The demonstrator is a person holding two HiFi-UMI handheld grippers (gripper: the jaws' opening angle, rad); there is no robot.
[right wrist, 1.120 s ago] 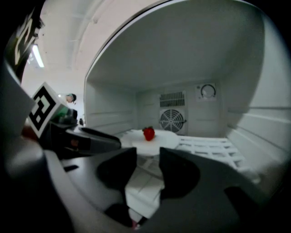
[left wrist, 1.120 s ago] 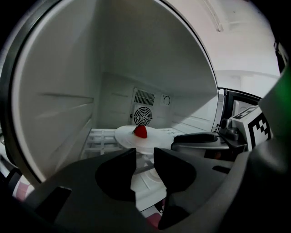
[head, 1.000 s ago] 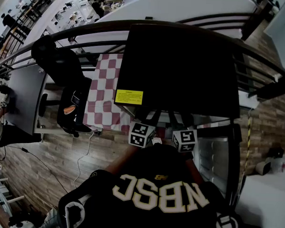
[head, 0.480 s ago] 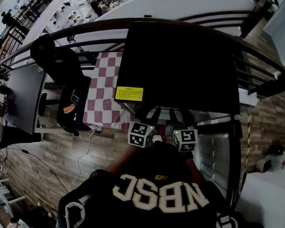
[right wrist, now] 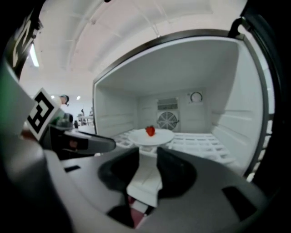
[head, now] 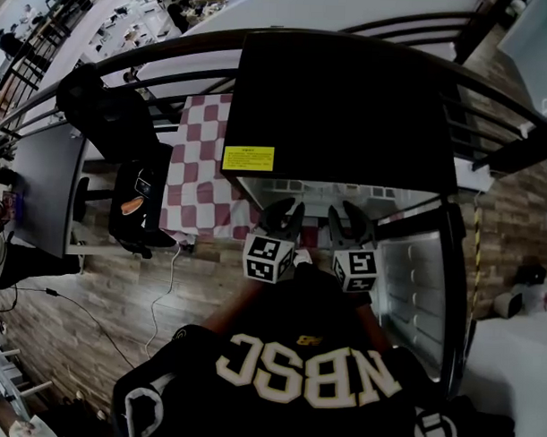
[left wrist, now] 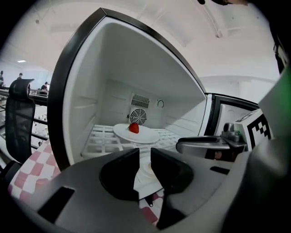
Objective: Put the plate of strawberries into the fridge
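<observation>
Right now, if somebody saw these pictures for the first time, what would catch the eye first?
The single red strawberry draws the eye first: it sits on a white plate on the wire shelf inside the open, bright white fridge. In the head view, the red and white checked cloth to the left of the fridge's black top also stands out.

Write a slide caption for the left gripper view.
White plate with one strawberry resting on the shelf inside the open fridge.
</observation>
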